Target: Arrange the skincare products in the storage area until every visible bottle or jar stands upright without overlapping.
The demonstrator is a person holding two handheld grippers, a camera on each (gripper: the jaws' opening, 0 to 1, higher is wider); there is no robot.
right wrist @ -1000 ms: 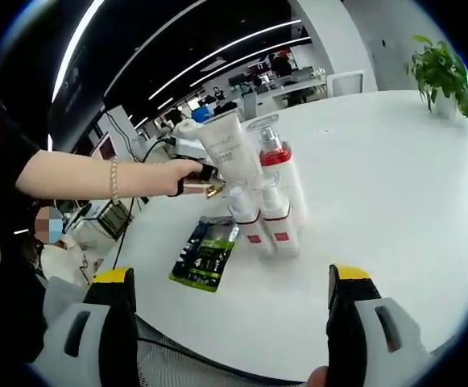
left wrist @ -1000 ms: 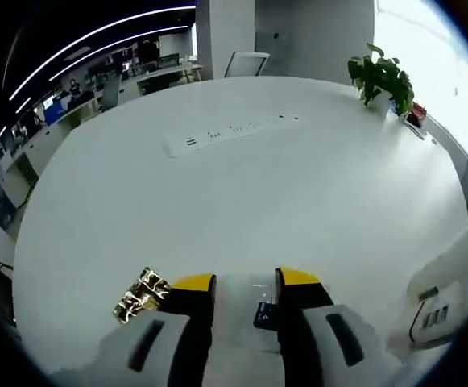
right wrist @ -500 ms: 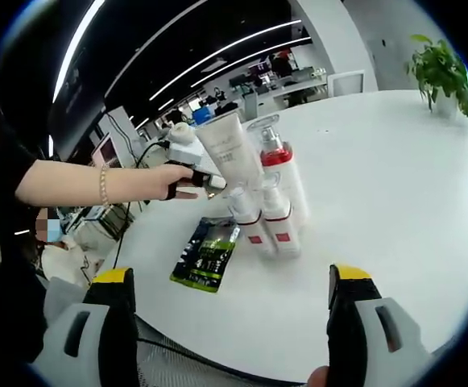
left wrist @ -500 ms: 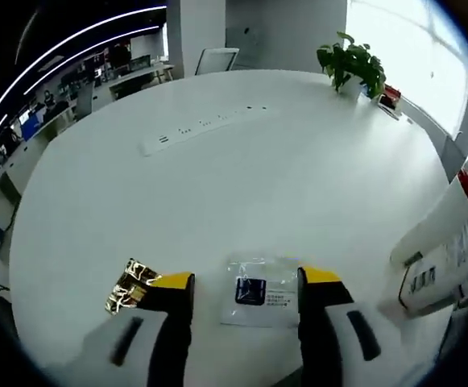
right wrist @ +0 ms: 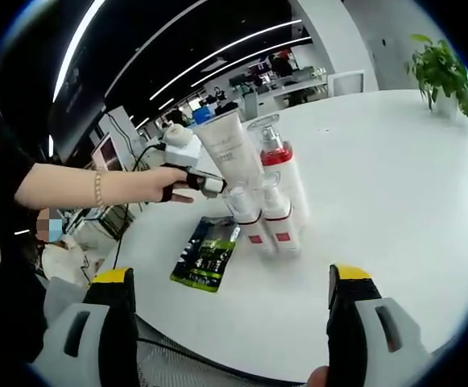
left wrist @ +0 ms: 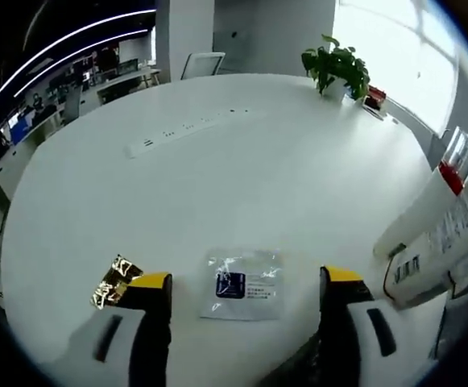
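My left gripper [left wrist: 247, 278] stands open, jaws wide apart above a clear sachet with a blue label [left wrist: 244, 289] that lies flat on the white table [left wrist: 242, 177]. A gold foil sachet [left wrist: 113, 280] lies beside the left jaw. At the right edge lean a white tube [left wrist: 427, 242] and a red-collared bottle [left wrist: 457, 165]. My right gripper [right wrist: 230, 276] is open and holds nothing. Ahead of it stand the white tube [right wrist: 229, 149], a red-collared bottle [right wrist: 280, 169] and two small red-labelled bottles [right wrist: 246, 219] [right wrist: 279, 219], all upright and close together. A person's hand holds the left gripper [right wrist: 204, 184] just left of them.
A green and black sachet [right wrist: 205, 251] lies flat in front of the bottles. A white power strip [left wrist: 189, 129] runs across the far table. A potted plant [left wrist: 336, 68] stands at the far edge; the same plant [right wrist: 443, 72] is at the upper right of the right gripper view.
My left gripper's jaws have spread apart and drawn back, leaving the clear sachet flat on the table. In the right gripper view the hand with the left gripper shifted slightly left.
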